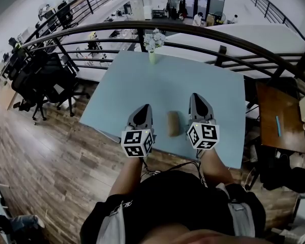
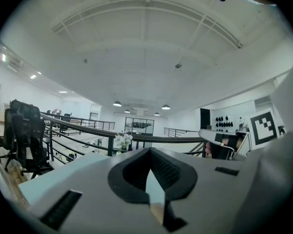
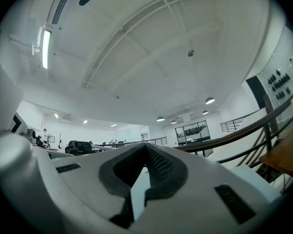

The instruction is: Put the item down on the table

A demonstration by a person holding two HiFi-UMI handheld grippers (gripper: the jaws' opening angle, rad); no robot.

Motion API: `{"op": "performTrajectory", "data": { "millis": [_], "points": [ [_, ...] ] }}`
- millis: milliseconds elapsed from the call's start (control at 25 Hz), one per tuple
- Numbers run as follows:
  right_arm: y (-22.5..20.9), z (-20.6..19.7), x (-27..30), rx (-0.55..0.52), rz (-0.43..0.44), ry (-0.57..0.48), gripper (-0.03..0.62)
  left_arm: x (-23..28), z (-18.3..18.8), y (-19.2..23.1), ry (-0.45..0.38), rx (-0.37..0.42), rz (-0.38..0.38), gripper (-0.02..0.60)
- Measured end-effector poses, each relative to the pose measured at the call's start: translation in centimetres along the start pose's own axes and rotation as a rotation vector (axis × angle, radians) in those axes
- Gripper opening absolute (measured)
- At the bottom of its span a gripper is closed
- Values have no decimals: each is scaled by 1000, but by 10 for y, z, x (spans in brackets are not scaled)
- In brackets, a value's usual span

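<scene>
Room: open office on a raised level; a dark railing [image 1: 193,29] curves beyond the far edge of the surface, well ahead of both tools.
Surface: pale blue top [image 1: 142,80], mostly bare where I look down on it.
Left tool: I see the left tool [image 1: 144,109] low over the near part of the surface, nose pointing away from me. In the left gripper view its jaws [image 2: 149,152] meet at the tips, with only a thin sliver of light behind them and nothing gripped.
Right tool: the right tool [image 1: 195,96] sits level with the left one, also pointing away. In the right gripper view its jaws [image 3: 145,150] are closed together and empty.
Item: a small brown oblong item [image 1: 173,123] lies on the surface between the two tools, just right of the left tool and just left of the right tool. I see neither tool touching it.
Ahead of the tools: a vase of white flowers [image 1: 153,40] stands at the far edge of the surface, close to the railing.
Left of the left tool: black office chairs [image 1: 40,78] on a wooden floor [image 1: 51,161], well apart from the surface.
Right of the right tool: a brown desk [image 1: 282,121] beyond the edge of the surface.
</scene>
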State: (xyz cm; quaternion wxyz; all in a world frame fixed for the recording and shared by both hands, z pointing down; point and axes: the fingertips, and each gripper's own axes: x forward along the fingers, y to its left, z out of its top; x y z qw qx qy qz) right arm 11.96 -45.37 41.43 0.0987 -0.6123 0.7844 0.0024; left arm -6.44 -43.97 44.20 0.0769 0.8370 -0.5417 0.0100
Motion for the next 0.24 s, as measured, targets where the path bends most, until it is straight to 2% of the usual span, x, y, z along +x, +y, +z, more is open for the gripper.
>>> {"op": "performTrajectory", "data": {
  "millis": [240],
  "points": [
    [4, -1, 0, -2, -11, 5, 2, -3, 0, 3, 1, -5, 1, 11]
  ]
}}
